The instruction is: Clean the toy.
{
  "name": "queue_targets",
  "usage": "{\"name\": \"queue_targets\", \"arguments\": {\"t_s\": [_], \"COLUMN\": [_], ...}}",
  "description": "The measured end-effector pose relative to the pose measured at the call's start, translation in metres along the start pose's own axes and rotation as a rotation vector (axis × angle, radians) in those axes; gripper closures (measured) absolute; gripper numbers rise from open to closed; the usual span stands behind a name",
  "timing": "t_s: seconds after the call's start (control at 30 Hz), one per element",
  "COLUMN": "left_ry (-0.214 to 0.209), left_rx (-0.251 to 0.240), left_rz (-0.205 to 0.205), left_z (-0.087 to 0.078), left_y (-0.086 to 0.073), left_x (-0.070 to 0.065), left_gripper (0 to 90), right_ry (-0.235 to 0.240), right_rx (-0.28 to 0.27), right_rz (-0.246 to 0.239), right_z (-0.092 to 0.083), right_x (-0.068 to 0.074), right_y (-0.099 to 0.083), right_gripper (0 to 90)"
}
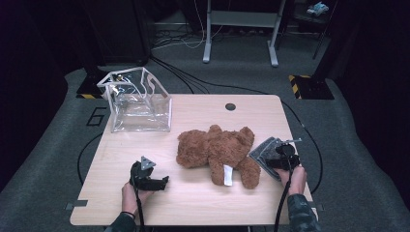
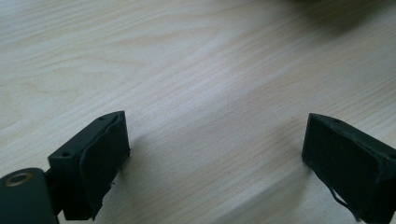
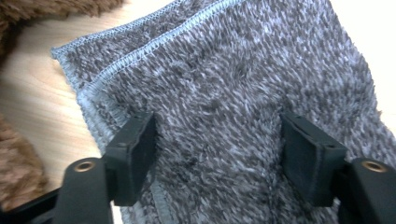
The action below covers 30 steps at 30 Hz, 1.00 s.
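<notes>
A brown teddy bear (image 1: 217, 152) lies on its back in the middle of the wooden table (image 1: 193, 208), a white tag at its leg. A folded grey fuzzy cloth (image 1: 263, 151) lies just right of it. My right gripper (image 1: 276, 162) is down on that cloth (image 3: 224, 84); its jaws (image 3: 217, 158) stand apart on the cloth's pile without pinching a fold. Bear fur (image 3: 16, 172) shows at the left edge of the right gripper view. My left gripper (image 1: 162, 182) rests low at the front left, open over bare wood (image 2: 215, 158), with nothing between its fingers.
A clear plastic bag (image 1: 140, 104) with white trim stands open at the table's back left corner. A round cable hole (image 1: 230, 106) sits near the back edge. Cables run across the grey floor behind the table.
</notes>
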State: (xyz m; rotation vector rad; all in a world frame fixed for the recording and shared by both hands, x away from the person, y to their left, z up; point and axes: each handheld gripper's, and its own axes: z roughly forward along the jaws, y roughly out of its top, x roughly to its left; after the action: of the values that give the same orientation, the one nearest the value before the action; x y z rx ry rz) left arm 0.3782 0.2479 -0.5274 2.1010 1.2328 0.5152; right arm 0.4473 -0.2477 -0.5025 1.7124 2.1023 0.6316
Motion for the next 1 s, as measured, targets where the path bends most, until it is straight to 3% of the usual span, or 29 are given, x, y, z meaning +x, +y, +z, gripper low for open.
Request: {"name": "queue_targets", "arguments": {"t_s": [0.13, 0.27, 0.33, 0.37, 0.5, 0.8, 0.87, 1.0], "left_ry": [0.003, 0.009, -0.006, -0.007, -0.010, 0.000, 0.001, 0.001], "left_rx": [-0.039, -0.041, -0.022, -0.029, -0.012, -0.026, -0.025, -0.014], "left_rz": [-0.014, -0.013, 0.010, -0.002, 0.011, -0.011, -0.009, 0.004], "left_z": [0.003, 0.003, 0.003, 0.004, 0.004, 0.006, 0.006, 0.005], "left_y": [-0.002, -0.002, -0.002, -0.002, 0.000, 0.000, 0.000, 0.001], "left_x": [-0.002, -0.002, -0.002, -0.003, -0.003, -0.005, -0.005, -0.004], "left_gripper": [3.8, 3.8, 2.4, 0.0, 0.0, 0.0, 0.0, 0.0], "right_ry": [0.011, 0.018, 0.016, 0.016, 0.018, 0.028, 0.036, 0.039], "right_rx": [-0.009, -0.008, -0.019, -0.015, -0.039, -0.048, -0.039, -0.048], "right_rz": [-0.009, 0.009, 0.008, 0.034, 0.035, 0.025, 0.054, 0.049], "right_z": [-0.002, -0.004, -0.004, -0.005, -0.005, -0.005, -0.007, -0.011], "right_x": [0.001, 0.001, -0.002, -0.002, -0.004, -0.007, -0.007, -0.008], "right_y": [-0.001, -0.002, -0.002, -0.003, -0.004, -0.004, -0.003, 0.001], "right_gripper": [43.5, 55.3, 60.7, 63.9, 72.3, 77.4, 77.5, 77.7]}}
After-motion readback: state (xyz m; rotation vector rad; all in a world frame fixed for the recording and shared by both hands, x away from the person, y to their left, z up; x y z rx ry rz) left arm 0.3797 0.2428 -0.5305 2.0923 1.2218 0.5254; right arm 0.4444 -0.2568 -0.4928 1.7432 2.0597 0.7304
